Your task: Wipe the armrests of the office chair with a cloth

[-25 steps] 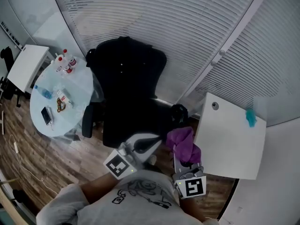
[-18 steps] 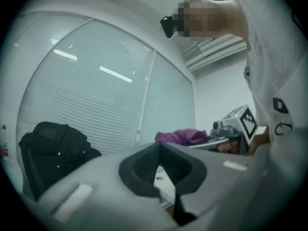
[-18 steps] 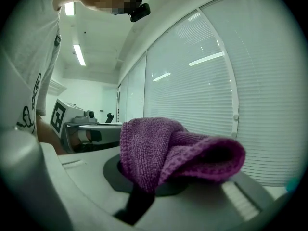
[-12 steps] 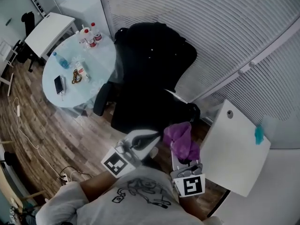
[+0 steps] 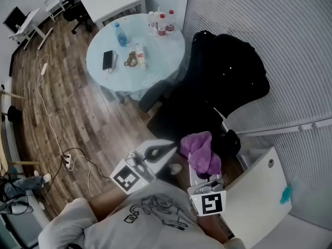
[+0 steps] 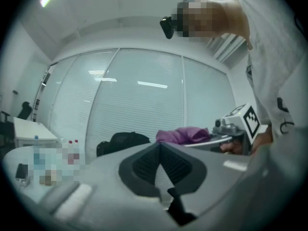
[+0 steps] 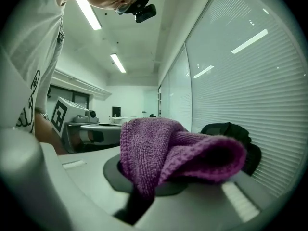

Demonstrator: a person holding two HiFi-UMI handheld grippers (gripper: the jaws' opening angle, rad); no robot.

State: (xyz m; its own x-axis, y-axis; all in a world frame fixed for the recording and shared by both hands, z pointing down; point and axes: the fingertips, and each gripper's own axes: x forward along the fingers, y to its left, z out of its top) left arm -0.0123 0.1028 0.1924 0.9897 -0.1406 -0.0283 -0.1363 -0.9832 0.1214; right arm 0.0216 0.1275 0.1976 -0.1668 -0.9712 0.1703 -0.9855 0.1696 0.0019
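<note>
Right claw [image 7: 156, 186]: pinching a purple cloth [image 7: 178, 150], which bulges up and flops forward over the jaws.
Left claw [image 6: 162, 170]: pressed together at the tips and holding nothing; dark ribbed pads are set in a smooth grey shell.
Cloth: nubby looped weave, folded into soft humps. It is held in the air in front of the person, apart from the chair [image 5: 223, 82].
Chair: black and matt, with a tall rounded back. One dark armrest [image 5: 154, 95] juts toward the round counter [image 5: 166, 51].
Round counter: pale, glassy top just beside the chair. It carries bottles [image 5: 161, 21] near its far edge and a dark phone [image 5: 108, 59] lying flat.
White counter [image 5: 259, 191]: flat and square-cornered, to the right of the right claw.
Floor [image 5: 67, 102]: brown wood planks, with a thin cable [image 5: 49, 113] trailing across them.
Walls: white horizontal blinds [image 5: 295, 45] run behind the chair.
Ceiling: white, with long strip lights [image 7: 89, 11], seen in the right gripper view.
Person: a grey printed shirt [image 5: 150, 217] fills the bottom of the head view, with both claws reaching out from it.
</note>
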